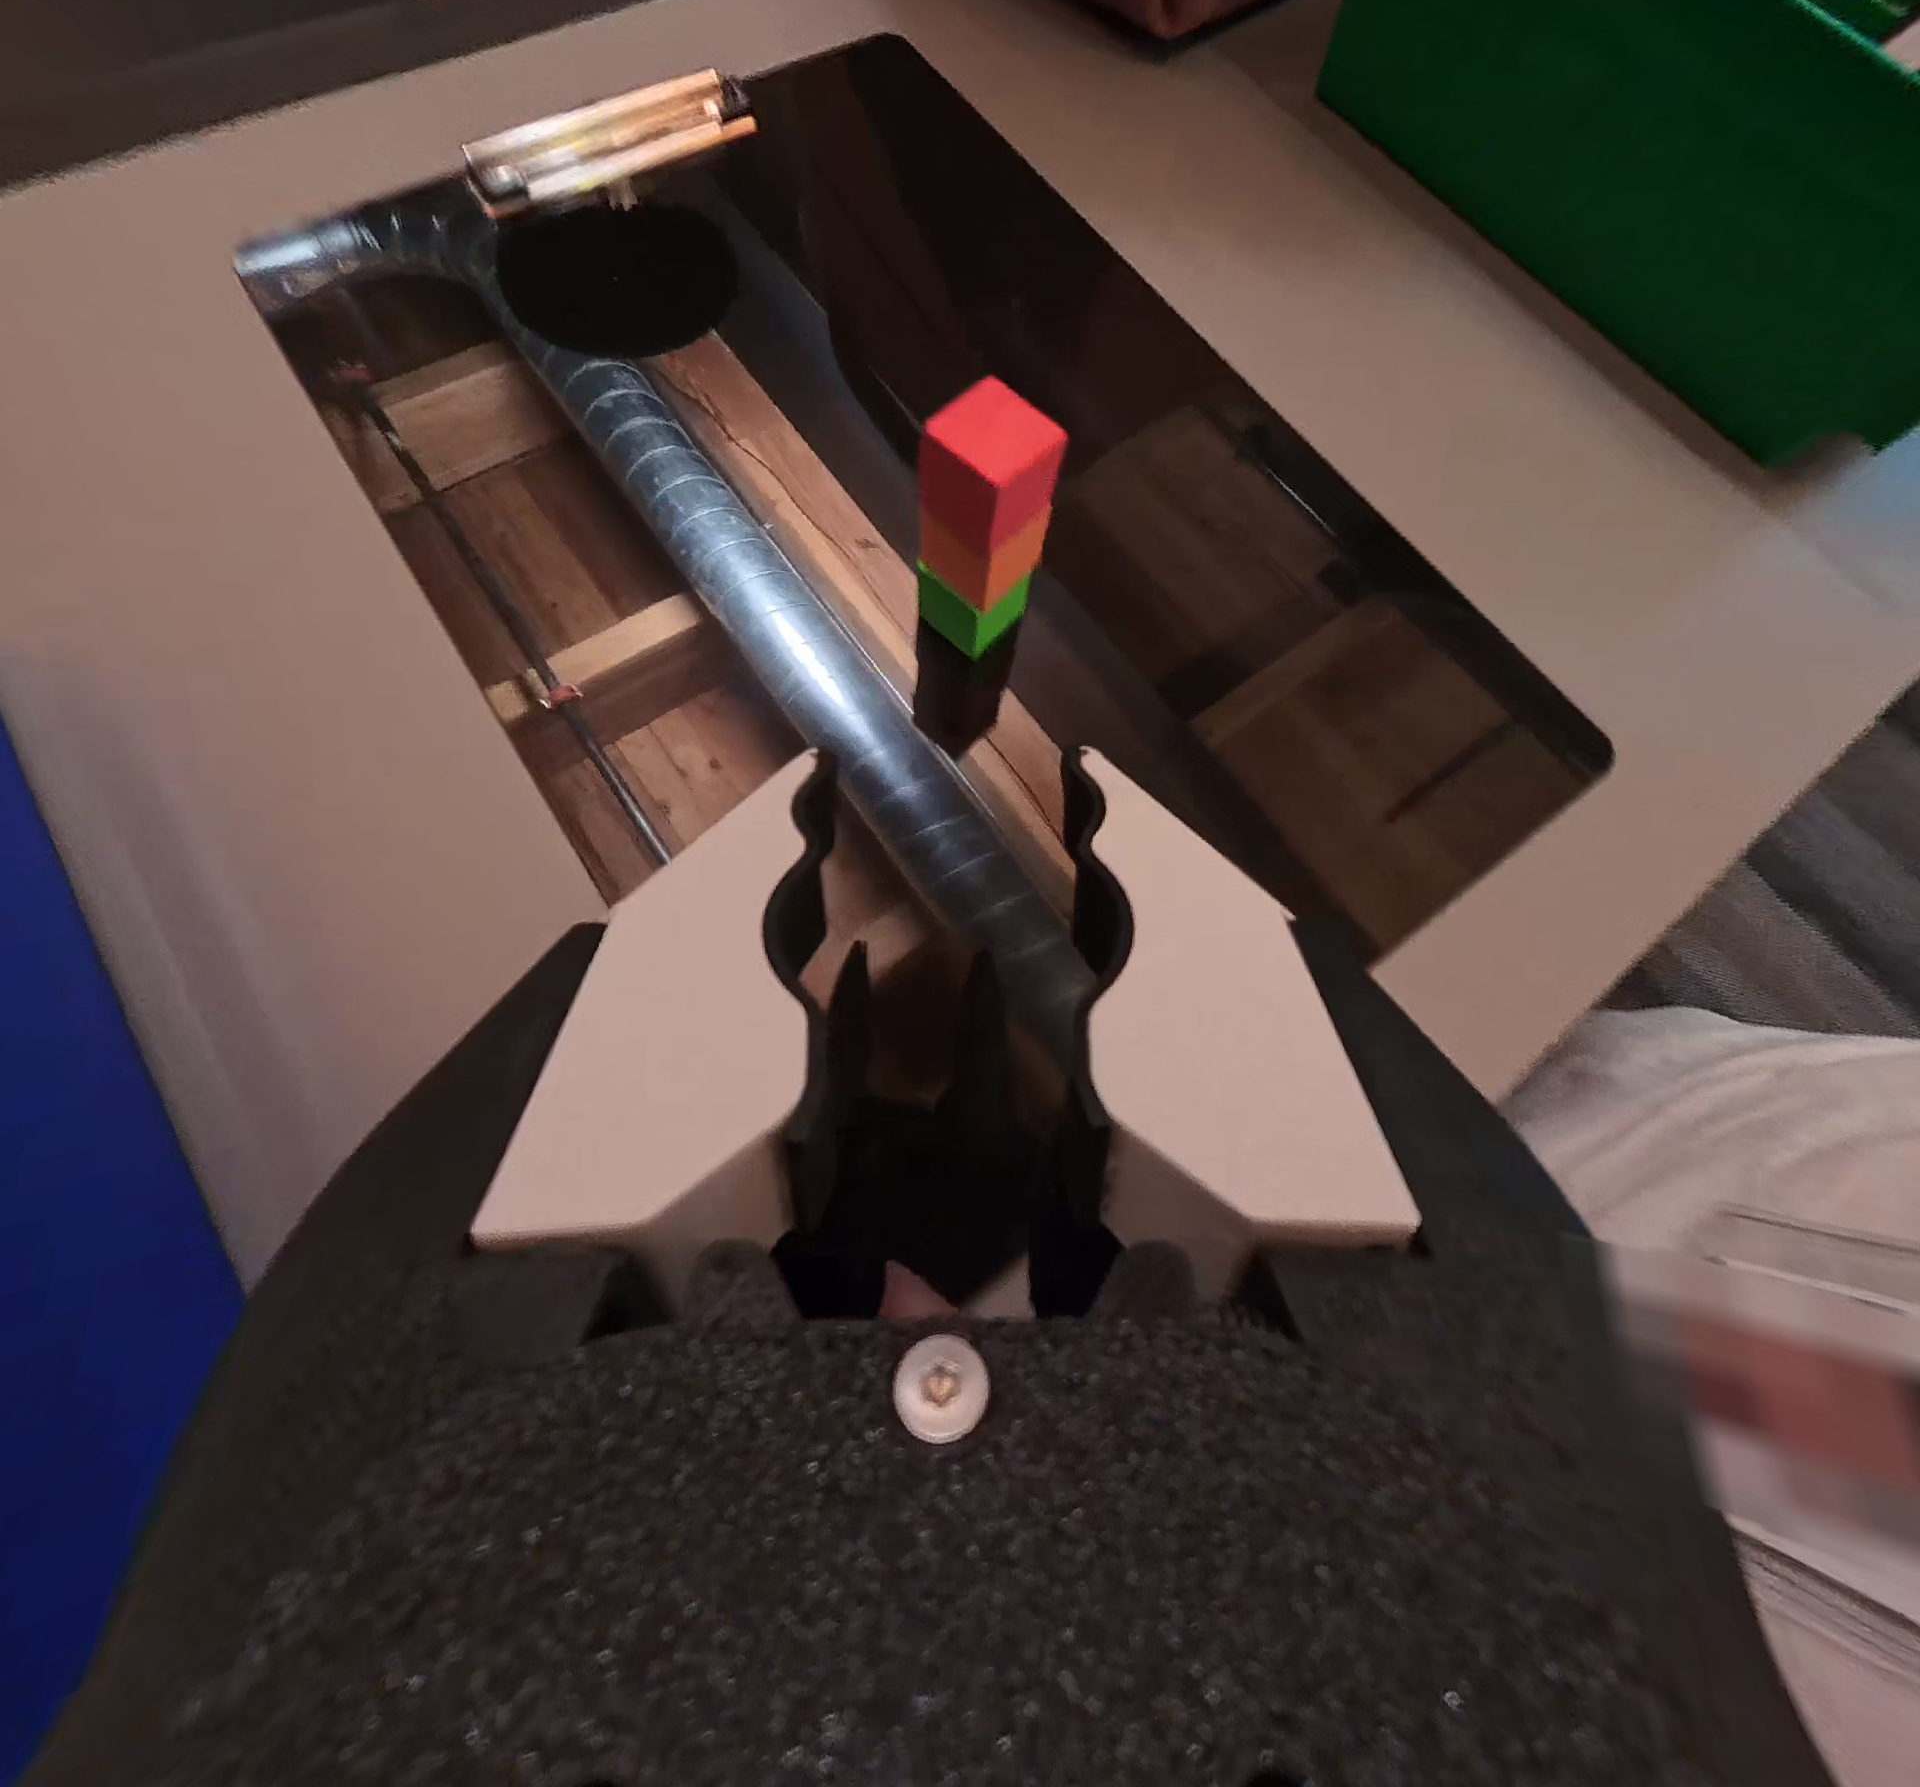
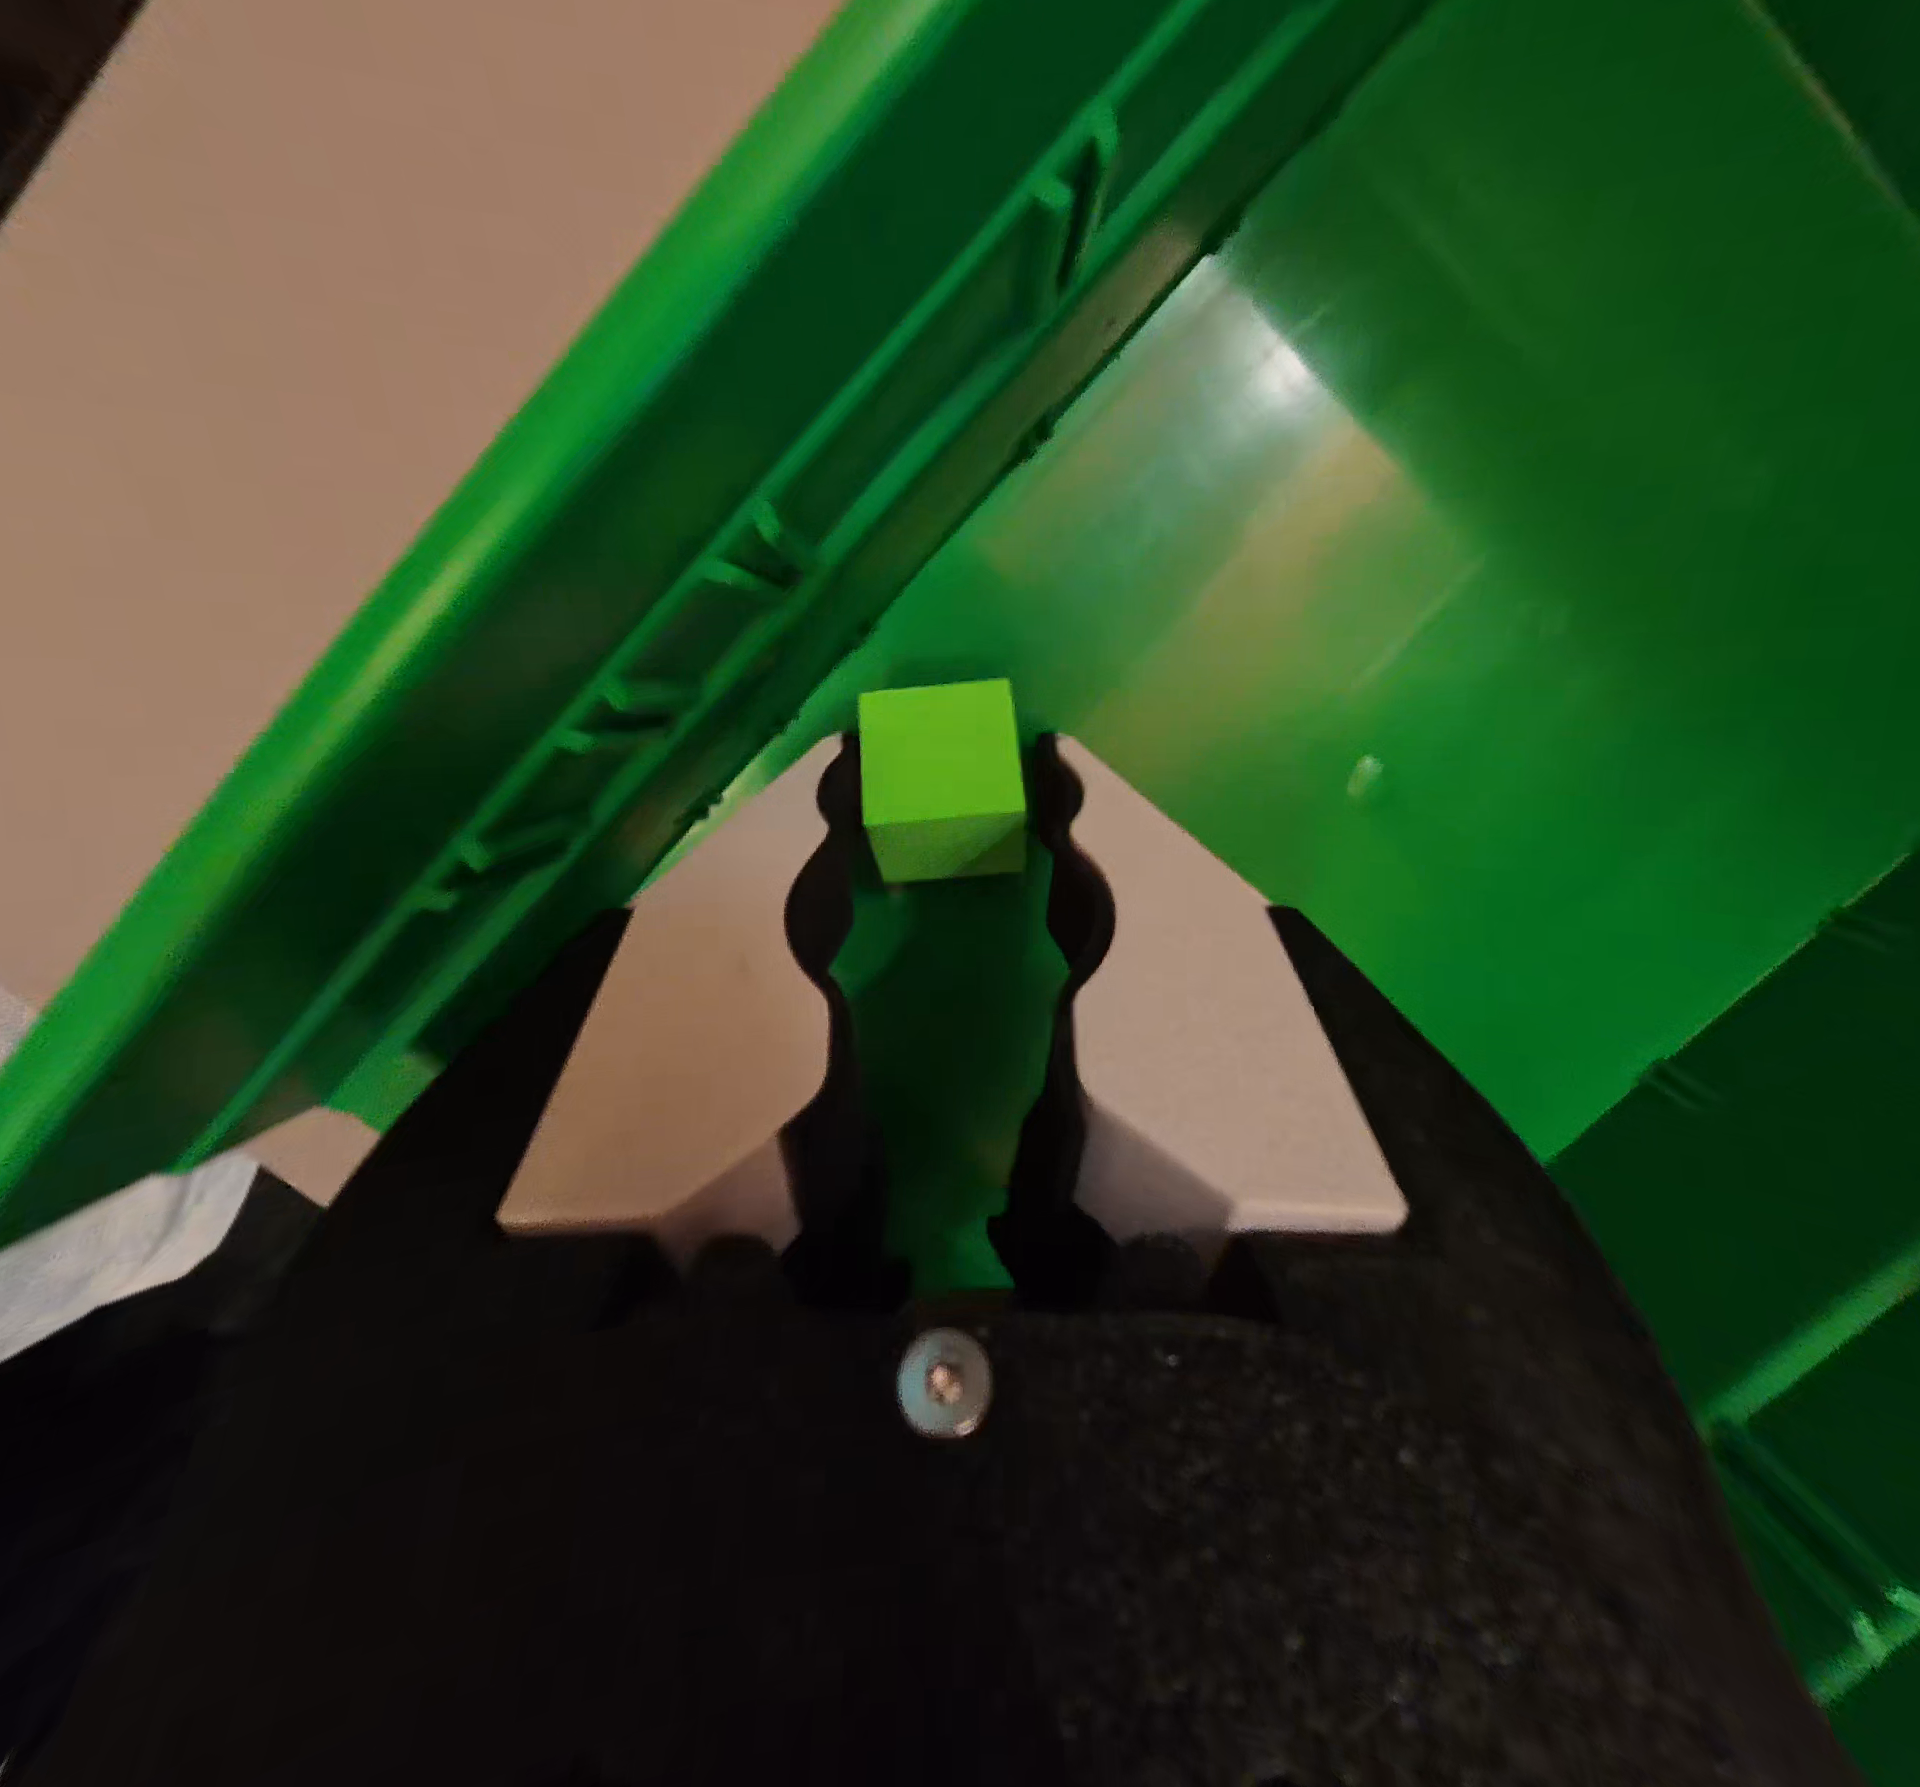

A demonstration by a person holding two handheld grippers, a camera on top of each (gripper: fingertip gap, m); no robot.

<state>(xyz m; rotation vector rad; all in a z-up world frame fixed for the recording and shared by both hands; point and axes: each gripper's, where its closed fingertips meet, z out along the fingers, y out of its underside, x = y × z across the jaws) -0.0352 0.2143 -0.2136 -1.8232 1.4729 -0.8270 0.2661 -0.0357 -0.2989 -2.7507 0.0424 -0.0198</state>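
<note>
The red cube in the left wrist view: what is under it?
Under the red cube sit an orange cube and a green cube, stacked on a mirror panel. Below the green one only a dark reflection shows.

No text, label, brand, number or sign can be read in either view. The cubes (image 1: 989,532), the green bin (image 2: 1455,594) and the bench (image 1: 156,594) show plain surfaces only.
</note>
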